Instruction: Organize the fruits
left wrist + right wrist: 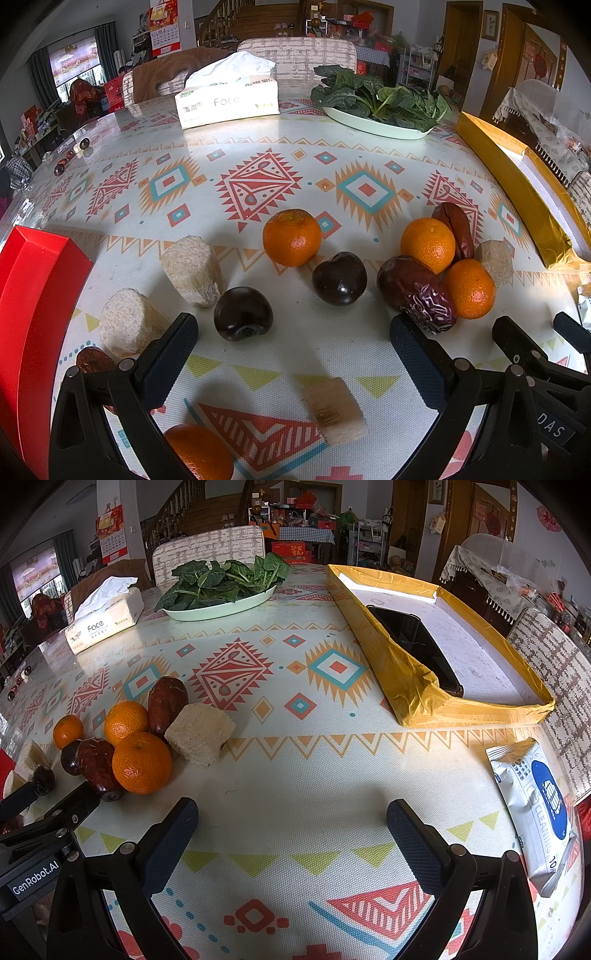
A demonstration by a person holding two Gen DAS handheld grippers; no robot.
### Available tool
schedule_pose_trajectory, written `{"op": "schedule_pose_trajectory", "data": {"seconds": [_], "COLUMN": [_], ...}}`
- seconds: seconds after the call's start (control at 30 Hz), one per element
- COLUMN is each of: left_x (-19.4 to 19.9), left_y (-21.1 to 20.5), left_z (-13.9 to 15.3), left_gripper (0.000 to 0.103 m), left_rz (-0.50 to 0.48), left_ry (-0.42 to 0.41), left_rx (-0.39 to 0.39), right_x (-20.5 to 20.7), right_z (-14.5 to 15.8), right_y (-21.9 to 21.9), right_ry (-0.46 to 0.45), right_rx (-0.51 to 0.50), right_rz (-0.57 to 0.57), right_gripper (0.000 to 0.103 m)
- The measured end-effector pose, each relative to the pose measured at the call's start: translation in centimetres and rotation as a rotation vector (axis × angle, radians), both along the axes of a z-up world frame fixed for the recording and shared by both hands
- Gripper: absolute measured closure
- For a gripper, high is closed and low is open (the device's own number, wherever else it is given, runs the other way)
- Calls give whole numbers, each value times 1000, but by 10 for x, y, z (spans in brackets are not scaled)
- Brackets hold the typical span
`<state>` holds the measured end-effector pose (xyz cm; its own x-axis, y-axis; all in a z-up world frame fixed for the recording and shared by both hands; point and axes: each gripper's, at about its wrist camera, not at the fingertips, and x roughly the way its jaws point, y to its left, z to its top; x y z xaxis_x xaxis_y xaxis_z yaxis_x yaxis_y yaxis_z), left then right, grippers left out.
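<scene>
Left tool (293,354) spread, empty, low over the patterned desk (258,147); a dark plum (243,313) just beyond its fingers. Right tool (291,834) also spread, empty. Oranges (141,762), dates (167,701) and pale blocks (199,733) cluster near-left on the desk; yellow box (413,686) well apart, right.

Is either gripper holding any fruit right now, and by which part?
No. The left gripper and right gripper are both open, with only tablecloth between their fingers.
</scene>
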<state>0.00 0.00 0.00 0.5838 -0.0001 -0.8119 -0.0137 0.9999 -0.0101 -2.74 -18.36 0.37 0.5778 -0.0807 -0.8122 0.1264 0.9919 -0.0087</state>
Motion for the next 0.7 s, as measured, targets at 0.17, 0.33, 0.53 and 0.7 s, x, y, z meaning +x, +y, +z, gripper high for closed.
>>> {"op": "schedule_pose_trajectory", "data": {"seconds": [0.17,0.33,0.53,0.7], "left_x": [0,0,-8,-4], "left_y": [0,0,0,1], "left_z": [0,0,-1,2], "left_gripper": [0,0,0,0], "left_rz": [0,-9,-25,-37], "left_ry": [0,6,24,35], "left_rx": [0,-1,1,0], "right_x": [0,0,0,-2], "right_z": [0,0,0,0], "right_y": [0,0,0,1], "right_ry": [0,0,0,8], "right_rx": [0,0,0,3], "right_rz": [0,0,0,22], "right_gripper": [0,0,0,0]}}
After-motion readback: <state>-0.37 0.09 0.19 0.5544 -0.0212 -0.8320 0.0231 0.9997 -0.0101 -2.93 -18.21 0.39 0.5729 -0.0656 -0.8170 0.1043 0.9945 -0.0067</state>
